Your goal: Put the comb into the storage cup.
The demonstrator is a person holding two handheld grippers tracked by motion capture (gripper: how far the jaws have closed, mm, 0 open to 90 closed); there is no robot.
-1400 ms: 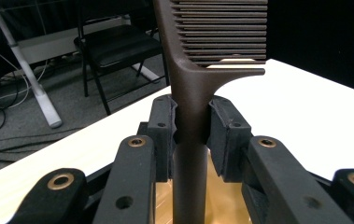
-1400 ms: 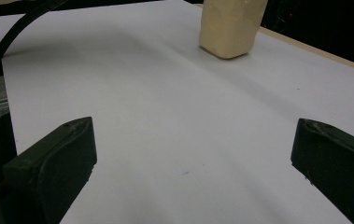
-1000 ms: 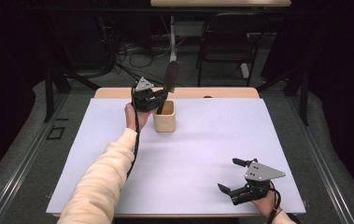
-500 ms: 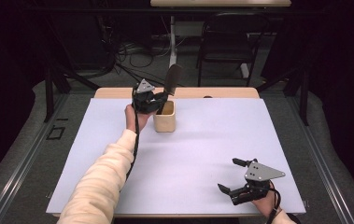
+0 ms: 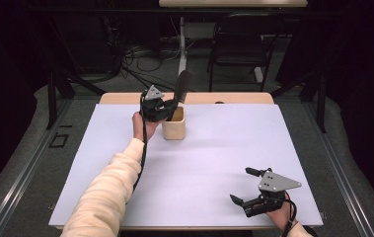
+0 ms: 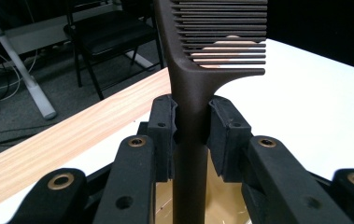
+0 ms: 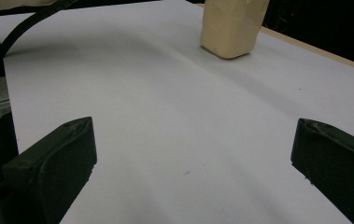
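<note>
My left gripper (image 5: pixel 161 107) is at the back of the table, shut on the handle of a dark comb (image 5: pixel 184 85). The comb stands nearly upright, teeth end up, and leans a little to the right. Its handle runs down into a small beige cup (image 5: pixel 173 129) right beside the gripper. In the left gripper view the pads (image 6: pixel 165 126) press the comb (image 6: pixel 198 74) from both sides, above the cup's opening (image 6: pixel 223 198). My right gripper (image 5: pixel 241 185) rests open near the front right edge with nothing between its jaws. From the right gripper view the cup (image 7: pixel 233 25) stands far ahead.
A white sheet (image 5: pixel 224 148) covers the table, with a wooden strip (image 5: pixel 125 98) bare along the back edge. A black chair (image 5: pixel 239 47) and cables stand on the floor behind. My left sleeve (image 5: pixel 108 190) crosses the sheet's left half.
The comb's head has tipped slightly to the right. Both hands have stayed where they were.
</note>
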